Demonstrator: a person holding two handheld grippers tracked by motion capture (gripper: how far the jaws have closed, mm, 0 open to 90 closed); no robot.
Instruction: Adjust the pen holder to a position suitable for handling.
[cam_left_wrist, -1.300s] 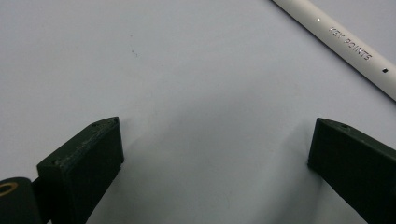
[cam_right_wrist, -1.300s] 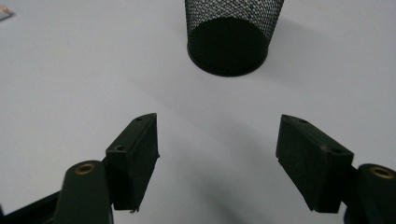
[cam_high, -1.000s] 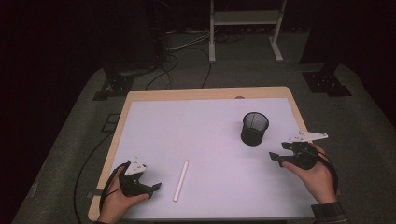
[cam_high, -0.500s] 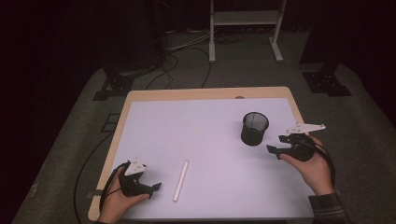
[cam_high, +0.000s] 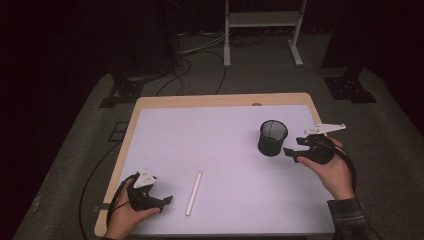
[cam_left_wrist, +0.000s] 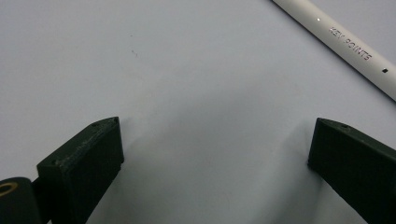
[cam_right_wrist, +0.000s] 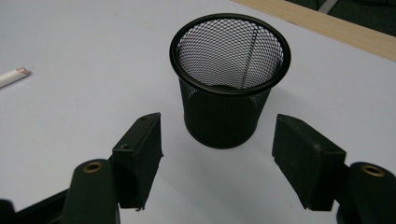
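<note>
Right gripper view: right tool (cam_right_wrist: 217, 154) spread, empty, just short of mesh cup (cam_right_wrist: 229, 79) upright on worktop (cam_right_wrist: 70, 121). Cup looks light, stiff, tippy; grip low across its wall. Left tool (cam_left_wrist: 215, 154) spread near pen (cam_left_wrist: 345, 46).

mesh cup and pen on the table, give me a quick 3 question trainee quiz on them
1. True or false: the mesh cup lies on its side.
2. What lies on the table nearest the left hand-held gripper? A) white pen B) spoon C) cloth
3. Fill in: the right hand-held gripper has its jaws ____ with the cup just ahead of them, untouched.

Key: 1 false, it stands upright, and nothing can be made out inside it. 2 A, the white pen. 3 open.
</note>
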